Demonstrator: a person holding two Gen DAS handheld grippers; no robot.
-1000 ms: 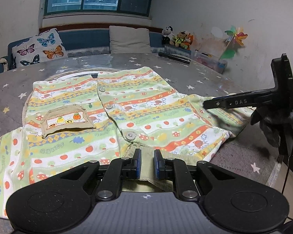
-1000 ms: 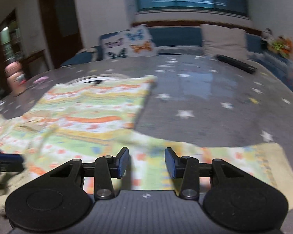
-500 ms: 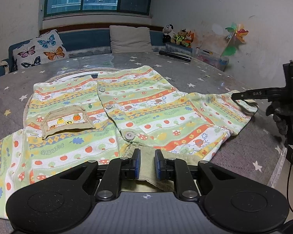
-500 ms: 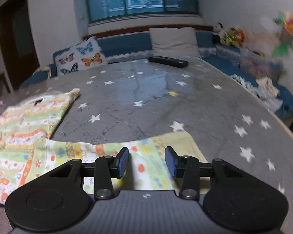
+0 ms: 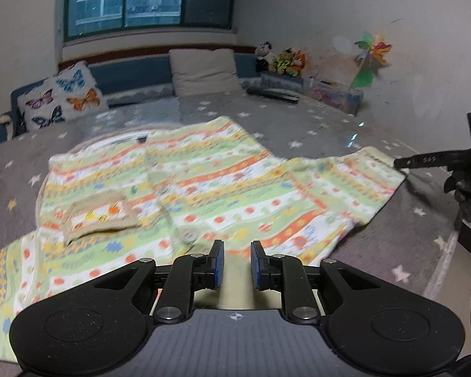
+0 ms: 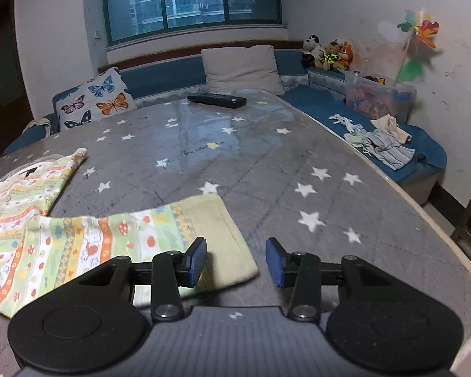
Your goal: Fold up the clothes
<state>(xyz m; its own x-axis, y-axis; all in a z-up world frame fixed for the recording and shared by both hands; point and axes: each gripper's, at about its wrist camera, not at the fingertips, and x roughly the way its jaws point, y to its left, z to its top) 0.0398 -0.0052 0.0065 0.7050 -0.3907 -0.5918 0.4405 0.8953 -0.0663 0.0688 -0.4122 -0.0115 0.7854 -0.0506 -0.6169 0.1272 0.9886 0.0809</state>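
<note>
Right wrist: sleeve (image 6: pixel 135 238) lies under the parted right tool (image 6: pixel 235 259).

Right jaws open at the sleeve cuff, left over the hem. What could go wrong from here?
1. The right gripper is open and straddles only the cuff corner of the sleeve; a close may miss or pinch thinly.
2. The left gripper is open over the hem; dragging could bunch the patterned shirt.

A black remote control (image 6: pixel 217 100) lies at the far end of the star-patterned table (image 6: pixel 298 163). Beyond the table, butterfly cushion (image 6: pixel 94 102), beige pillow (image 6: pixel 241 69), plush toys (image 6: pixel 328 51) and a pinwheel (image 6: pixel 419 36) line the bench.
</note>
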